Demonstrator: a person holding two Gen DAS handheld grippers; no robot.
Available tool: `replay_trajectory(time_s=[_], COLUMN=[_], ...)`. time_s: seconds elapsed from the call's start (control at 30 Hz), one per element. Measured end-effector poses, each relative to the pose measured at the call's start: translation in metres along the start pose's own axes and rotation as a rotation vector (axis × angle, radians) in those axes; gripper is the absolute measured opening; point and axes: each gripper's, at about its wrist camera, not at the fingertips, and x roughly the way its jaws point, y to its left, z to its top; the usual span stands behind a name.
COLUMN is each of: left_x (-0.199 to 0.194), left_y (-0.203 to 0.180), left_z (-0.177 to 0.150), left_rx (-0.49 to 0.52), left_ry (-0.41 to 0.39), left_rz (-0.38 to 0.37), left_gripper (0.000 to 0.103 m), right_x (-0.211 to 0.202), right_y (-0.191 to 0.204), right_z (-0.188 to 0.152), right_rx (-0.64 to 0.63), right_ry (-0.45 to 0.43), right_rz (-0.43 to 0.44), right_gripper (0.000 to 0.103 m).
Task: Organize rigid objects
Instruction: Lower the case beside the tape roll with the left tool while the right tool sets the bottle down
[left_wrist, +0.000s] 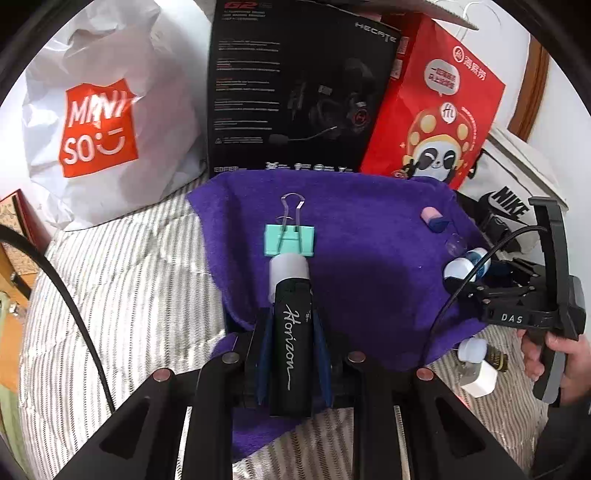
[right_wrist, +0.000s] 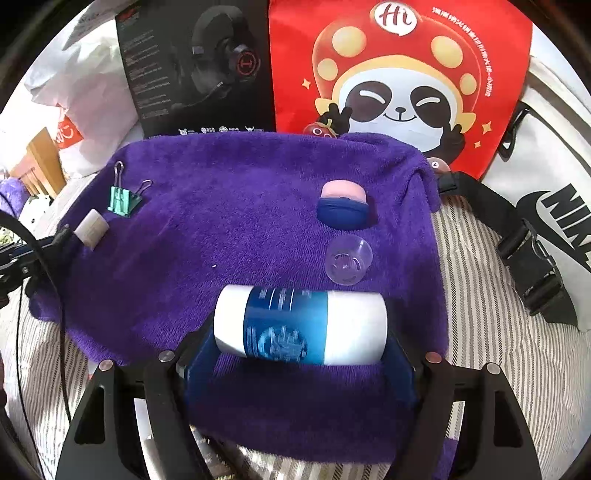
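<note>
Left gripper (left_wrist: 290, 325): jaws closed on a black cylindrical tube with a white cap (left_wrist: 289, 332), cap touching a mint-green binder clip (left_wrist: 289, 240) on the purple fleece towel (left_wrist: 369, 258). Right gripper (right_wrist: 299, 350): jaws spread wide, gripping a white-and-blue cylindrical bottle (right_wrist: 300, 325) end to end, crosswise, just above the towel, near a clear plastic cap (right_wrist: 348, 261) and pink-and-blue eraser (right_wrist: 342, 208)

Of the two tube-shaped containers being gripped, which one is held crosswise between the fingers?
The blue-and-white bottle, in the right gripper, lies sideways across the fingers. The black Horizon tube, in the left gripper, points straight ahead toward the green binder clip.
</note>
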Motion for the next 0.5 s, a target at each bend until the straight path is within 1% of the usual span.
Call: replay_trajectory(time_s=[0.1, 0.3, 0.37, 0.5], left_x=[0.002, 0.008, 0.015, 0.028], left_y=[-0.005, -0.024, -0.031, -0.040], left_z=[0.002, 0.008, 0.010, 0.012], left_rx=[0.011, 0.055, 0.067, 0.098], left_ry=[0.006, 0.030, 0.051, 0.080], left_rz=[-0.017, -0.044, -0.055, -0.006], left_gripper=[0.021, 0.021, 0.021, 0.021], right_x=[-0.012, -0.031, -0.034, -0.040], right_y=[-0.005, -0.012, -0.010, -0.013], right_z=[-0.003, -0.007, -0.005, -0.007], right_rx=[0.014, 0.036, 0.032, 0.037], right_ry=[-0.024, -0.077, -0.091, -0.118], right_rz=[0.008, 0.043, 0.046, 0.059], right_gripper=[0.082, 0.082, 0.082, 0.082])
